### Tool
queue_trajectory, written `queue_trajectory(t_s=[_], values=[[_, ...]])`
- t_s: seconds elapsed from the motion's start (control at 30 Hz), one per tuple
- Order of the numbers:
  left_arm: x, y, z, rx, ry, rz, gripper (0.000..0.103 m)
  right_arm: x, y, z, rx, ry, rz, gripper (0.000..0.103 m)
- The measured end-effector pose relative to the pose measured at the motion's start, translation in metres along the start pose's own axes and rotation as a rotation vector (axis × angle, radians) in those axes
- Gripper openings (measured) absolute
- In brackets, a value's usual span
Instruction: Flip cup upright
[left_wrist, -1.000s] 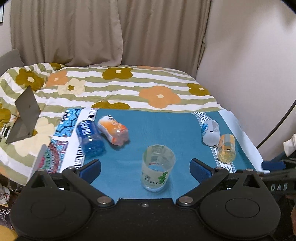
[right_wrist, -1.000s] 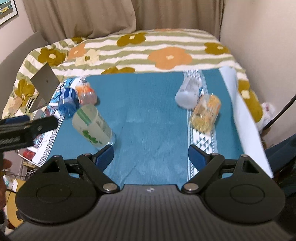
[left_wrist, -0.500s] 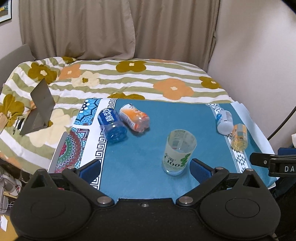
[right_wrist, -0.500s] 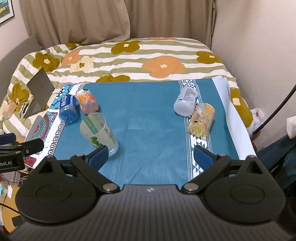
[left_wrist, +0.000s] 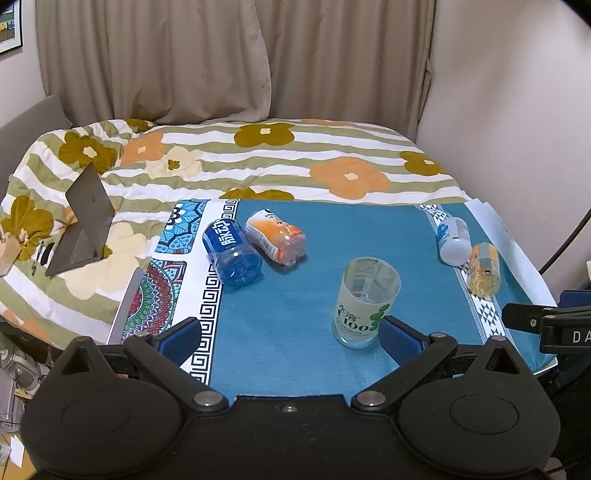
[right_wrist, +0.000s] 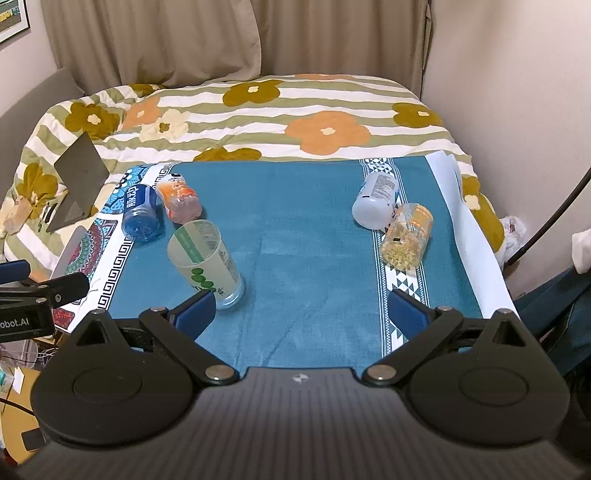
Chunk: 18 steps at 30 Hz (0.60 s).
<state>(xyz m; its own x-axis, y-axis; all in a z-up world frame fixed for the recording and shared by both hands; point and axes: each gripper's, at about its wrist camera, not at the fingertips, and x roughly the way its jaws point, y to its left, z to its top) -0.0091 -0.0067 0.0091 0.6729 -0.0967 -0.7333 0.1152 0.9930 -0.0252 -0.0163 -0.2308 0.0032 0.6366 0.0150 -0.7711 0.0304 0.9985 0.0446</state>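
Note:
A clear plastic cup (left_wrist: 364, 302) with green print stands upright, mouth up, on the blue cloth (left_wrist: 332, 236). It also shows in the right wrist view (right_wrist: 205, 264), at the left. My left gripper (left_wrist: 290, 338) is open and empty; its right blue pad sits just in front of the cup's base. My right gripper (right_wrist: 301, 310) is open and empty, near the cloth's front edge, with its left pad close to the cup's base.
A blue bottle (left_wrist: 231, 253) and an orange bottle (left_wrist: 277, 240) lie at the cloth's left. A white bottle (left_wrist: 453, 240) and a yellow jar (left_wrist: 484, 269) lie at its right. A flowered quilt (left_wrist: 258, 158) lies behind, a grey stand (left_wrist: 83, 221) left.
Both grippers have drawn back and shifted left; the cup now appears right of the left gripper's centre. The cup stands where it was, upright.

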Motion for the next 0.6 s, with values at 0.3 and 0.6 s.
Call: queue_trajectory(t_s=[0.3, 0.6], values=[[-0.0009, -0.0009, 0.0005, 0.009, -0.008, 0.016, 0.103, -0.0008, 0.0021, 0.0003, -0.003, 0.0, 0.001, 0.103], [-0.0007, -0.0029, 0.0017, 0.018, -0.011, 0.023, 0.103, -0.0009, -0.0006, 0.0028, 0.004, -0.005, -0.007, 0.103]])
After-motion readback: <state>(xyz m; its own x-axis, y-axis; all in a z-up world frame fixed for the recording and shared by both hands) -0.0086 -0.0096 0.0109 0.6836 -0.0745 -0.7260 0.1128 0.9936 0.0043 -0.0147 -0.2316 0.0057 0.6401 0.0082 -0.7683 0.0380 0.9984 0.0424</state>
